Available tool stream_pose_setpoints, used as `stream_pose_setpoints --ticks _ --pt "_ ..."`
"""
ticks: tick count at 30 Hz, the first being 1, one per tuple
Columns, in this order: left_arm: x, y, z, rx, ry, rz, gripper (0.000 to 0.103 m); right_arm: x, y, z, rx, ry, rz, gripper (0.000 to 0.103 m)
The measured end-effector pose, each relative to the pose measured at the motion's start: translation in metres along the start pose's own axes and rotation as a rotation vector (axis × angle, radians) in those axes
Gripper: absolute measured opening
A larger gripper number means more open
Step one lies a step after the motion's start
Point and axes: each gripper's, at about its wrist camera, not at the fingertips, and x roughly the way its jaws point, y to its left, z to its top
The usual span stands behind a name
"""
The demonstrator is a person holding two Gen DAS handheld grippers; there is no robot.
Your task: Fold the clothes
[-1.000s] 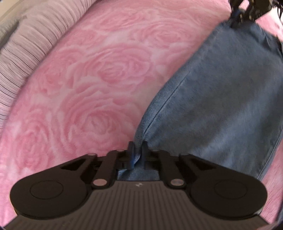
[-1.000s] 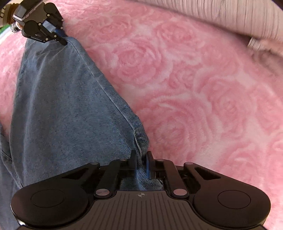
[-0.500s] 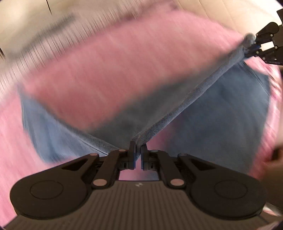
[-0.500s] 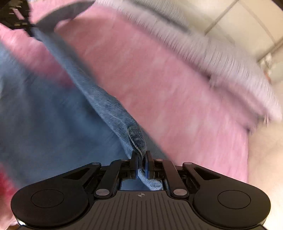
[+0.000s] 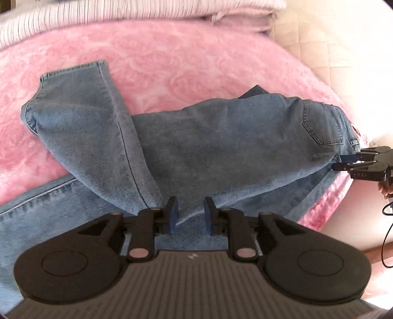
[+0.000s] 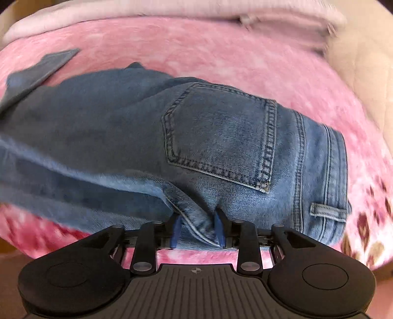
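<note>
A pair of blue jeans [image 5: 221, 147] lies doubled over on the pink rose blanket [image 5: 172, 49], with one leg hem [image 5: 71, 71] at the upper left. My left gripper [image 5: 189, 213] sits at the near fold of a leg; its jaws are opening, with loose denim between them. At the right edge, my right gripper [image 5: 337, 162] meets the waist end. The right wrist view shows the jeans [image 6: 221, 137] with the back pocket up. There the right gripper [image 6: 197, 228] is opening too, and a bunched seam sits between its pads.
Striped pale bedding [image 5: 122, 12] runs along the far side of the blanket. A cream quilted surface [image 5: 343, 49] lies beyond the blanket's right edge. A fingertip [image 5: 385, 191] and a dark cable [image 5: 385, 245] show behind the right gripper. The blanket [image 6: 221, 49] has a dark-patterned border [image 6: 368, 233].
Both grippers carried the pinched denim edge sideways over the rest of the jeans and laid it down. Both pairs of jaws, shut on fabric earlier, now stand apart.
</note>
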Motion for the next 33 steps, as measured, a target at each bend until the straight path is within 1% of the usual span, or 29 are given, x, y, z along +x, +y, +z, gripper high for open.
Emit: stream_pose_setpoints --ticks 4,6,9,10,12,15,17,19,21,23,25,27,28,29,30,31,33 --pt "0.01 -0.009 -0.033 0.116 -0.092 0.041 0.02 0.0 0.008 -0.026 -0.147 -0.173 -0.029 0.043" --pt "0.013 -0.011 -0.046 0.153 -0.153 0.051 0.02 -0.002 0.012 -0.042 -0.195 -0.243 -0.057 0.05" --pt "0.011 -0.015 -0.059 0.172 -0.22 0.069 0.021 -0.004 0.02 -0.065 -0.272 -0.315 -0.142 0.055" --pt "0.009 -0.016 -0.063 0.172 -0.227 0.077 0.021 -0.003 0.021 -0.073 -0.287 -0.335 -0.172 0.056" --pt "0.003 -0.024 -0.066 0.172 -0.209 0.113 0.022 -0.01 0.024 -0.084 -0.249 -0.337 -0.208 0.056" --pt "-0.011 -0.033 -0.063 0.177 -0.185 0.122 0.023 -0.021 0.028 -0.087 -0.149 -0.315 -0.23 0.056" --pt "-0.022 -0.031 -0.065 0.134 -0.201 0.11 0.024 -0.031 0.031 -0.085 -0.07 -0.309 -0.233 0.056" --pt "-0.032 -0.026 -0.065 0.079 -0.225 0.098 0.026 -0.044 0.028 -0.084 0.07 -0.322 -0.222 0.056" --pt "-0.038 -0.019 -0.065 0.033 -0.243 0.083 0.027 -0.053 0.02 -0.085 0.23 -0.324 -0.172 0.056" --pt "-0.043 -0.013 -0.061 0.004 -0.23 0.085 0.027 -0.059 0.012 -0.087 0.361 -0.33 -0.114 0.056" --pt "-0.044 -0.009 -0.052 -0.023 -0.193 0.087 0.027 -0.064 -0.002 -0.087 0.505 -0.333 -0.047 0.056" --pt "-0.048 -0.009 -0.043 -0.05 -0.154 0.09 0.027 -0.07 -0.021 -0.086 0.674 -0.361 0.016 0.056" --pt "-0.051 -0.01 -0.04 -0.061 -0.141 0.093 0.027 -0.076 -0.03 -0.091 0.782 -0.391 0.053 0.056" --pt "-0.056 -0.012 -0.039 -0.063 -0.145 0.093 0.028 -0.081 -0.039 -0.097 0.891 -0.422 0.092 0.056" --pt "-0.059 -0.013 -0.042 -0.066 -0.15 0.094 0.03 -0.082 -0.05 -0.104 1.021 -0.456 0.141 0.056" --pt "-0.062 -0.014 -0.045 -0.069 -0.155 0.096 0.033 -0.084 -0.057 -0.112 1.124 -0.478 0.181 0.056" --pt "-0.065 -0.013 -0.055 -0.089 -0.187 0.08 0.034 -0.081 -0.068 -0.13 1.282 -0.522 0.263 0.056"
